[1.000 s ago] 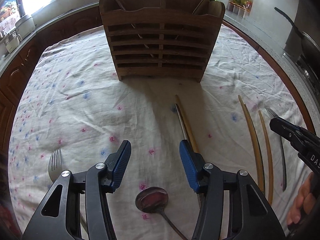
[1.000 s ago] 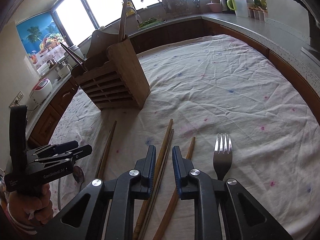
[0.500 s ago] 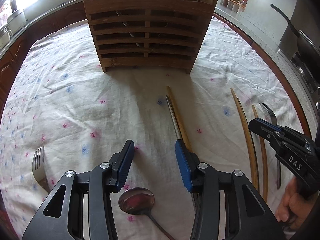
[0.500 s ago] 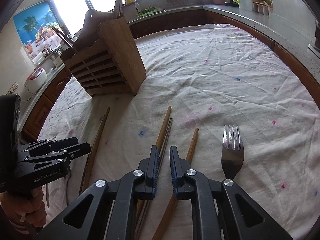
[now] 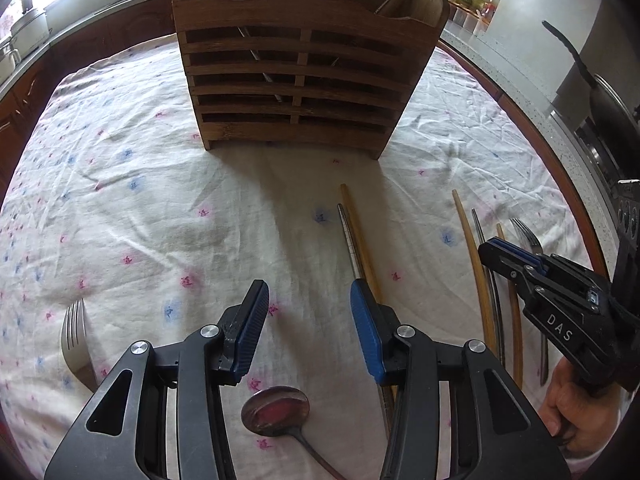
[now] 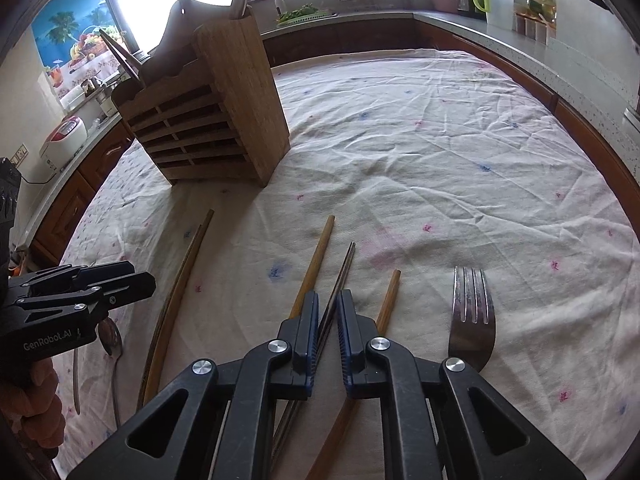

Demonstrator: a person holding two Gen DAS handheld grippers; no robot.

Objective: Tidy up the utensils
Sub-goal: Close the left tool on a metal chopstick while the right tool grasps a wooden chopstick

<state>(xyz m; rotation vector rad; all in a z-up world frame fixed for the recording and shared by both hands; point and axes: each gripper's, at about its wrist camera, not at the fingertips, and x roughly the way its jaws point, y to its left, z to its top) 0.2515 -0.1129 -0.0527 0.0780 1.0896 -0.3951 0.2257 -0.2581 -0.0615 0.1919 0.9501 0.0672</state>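
Right tongs (image 6: 328, 304) pinching slim metal chopstick (image 6: 344, 268), wrinkled floral cloth (image 6: 440, 152)

Two handheld grippers of matte black plastic: left gripper (image 5: 306, 326) and right gripper (image 6: 327, 334), each with angular linkage arms cut by triangular openings, round silver screws at the pivots, and ribbed blue pads on the inner finger faces. White "GenRobot.AI" lettering on the left body, "DAS" on the right.
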